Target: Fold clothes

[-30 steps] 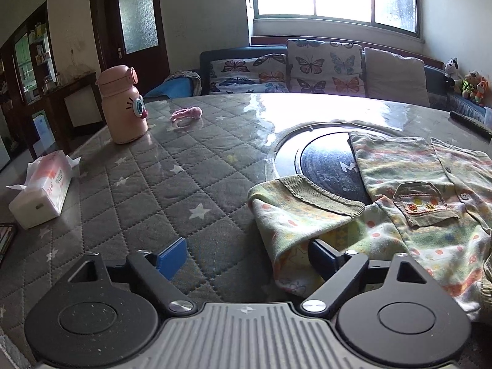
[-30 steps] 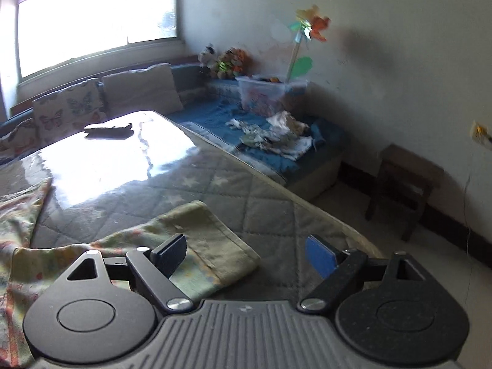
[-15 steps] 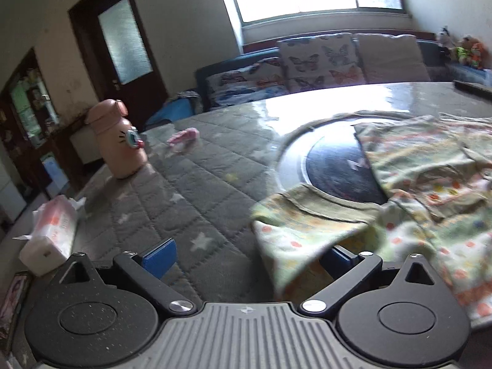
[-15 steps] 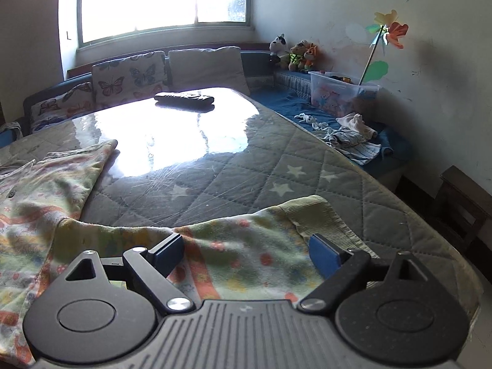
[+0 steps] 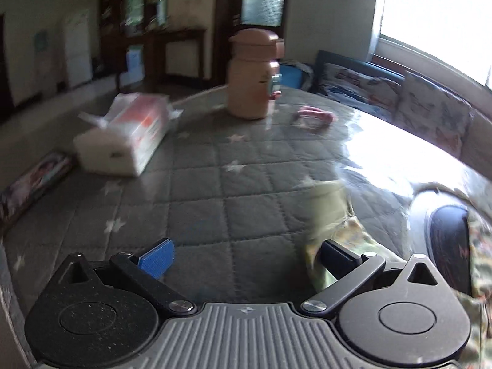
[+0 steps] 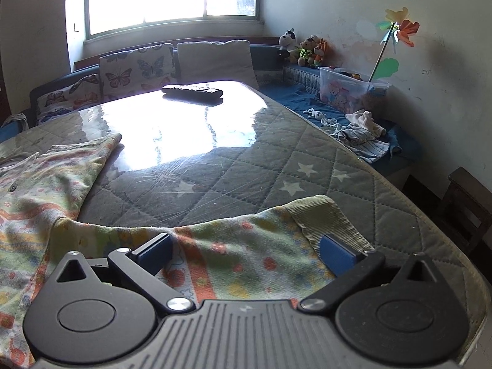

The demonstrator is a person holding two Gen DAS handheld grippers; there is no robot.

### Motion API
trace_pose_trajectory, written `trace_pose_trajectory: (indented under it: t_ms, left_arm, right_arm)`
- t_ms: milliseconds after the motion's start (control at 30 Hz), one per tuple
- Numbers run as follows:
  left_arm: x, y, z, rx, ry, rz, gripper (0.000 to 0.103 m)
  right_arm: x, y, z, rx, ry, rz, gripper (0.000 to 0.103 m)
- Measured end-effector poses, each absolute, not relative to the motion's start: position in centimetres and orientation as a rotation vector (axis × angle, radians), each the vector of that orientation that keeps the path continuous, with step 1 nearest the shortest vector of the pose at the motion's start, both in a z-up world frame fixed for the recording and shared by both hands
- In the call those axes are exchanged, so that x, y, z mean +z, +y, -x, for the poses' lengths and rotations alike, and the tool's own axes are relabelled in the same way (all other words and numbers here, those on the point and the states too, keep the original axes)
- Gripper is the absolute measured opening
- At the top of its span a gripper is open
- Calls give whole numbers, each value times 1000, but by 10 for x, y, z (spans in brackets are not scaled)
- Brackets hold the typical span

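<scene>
Soft printed cotton, pale green with orange and yellow spots, lies directly ahead of the right claw (image 6: 245, 253), whose jaws have just been opening and now stand wide with one sleeve (image 6: 261, 246) of the shirt (image 6: 46, 184) spread flat on the table (image 6: 276, 166) between the blue pads, neither pad pressing it. The ribbed green cuff (image 6: 319, 218) sits just ahead of its right-hand pad. The left claw (image 5: 247, 256) has also just been opening; it gapes wide over bare quilted cover, and the other sleeve (image 5: 335, 221) lies crumpled against its right-hand finger, not gripped, though the blur there hides details. The shirt will likely handle as light, limp and floppy: it should drape from any pinch point and drag over the glossy table rather than slide as one piece. The ribbed cuffs look the firmest places to pinch, being thicker than the body fabric. Farther ahead of the left claw stand a tissue pack (image 5: 123, 136) and a pink bottle (image 5: 253, 75); far beyond the right claw lies a dark remote (image 6: 192, 91).
</scene>
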State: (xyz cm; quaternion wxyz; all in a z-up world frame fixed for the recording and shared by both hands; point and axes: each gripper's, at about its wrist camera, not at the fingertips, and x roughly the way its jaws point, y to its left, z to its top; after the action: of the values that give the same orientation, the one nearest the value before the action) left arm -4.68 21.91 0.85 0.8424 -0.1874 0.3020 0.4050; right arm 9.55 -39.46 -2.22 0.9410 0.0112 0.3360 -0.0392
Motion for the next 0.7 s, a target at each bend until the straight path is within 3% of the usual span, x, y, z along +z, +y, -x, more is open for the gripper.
trace_pose_trajectory:
  t_ms: [300,700]
  left_arm:
    - [8,205,43,826,631,259,103]
    - [7,108,19,465,641,-52,103]
  right_arm:
    - [-24,-392,-96,-84,684,-19,103]
    - [-18,-381,-90,-78,677,11,103]
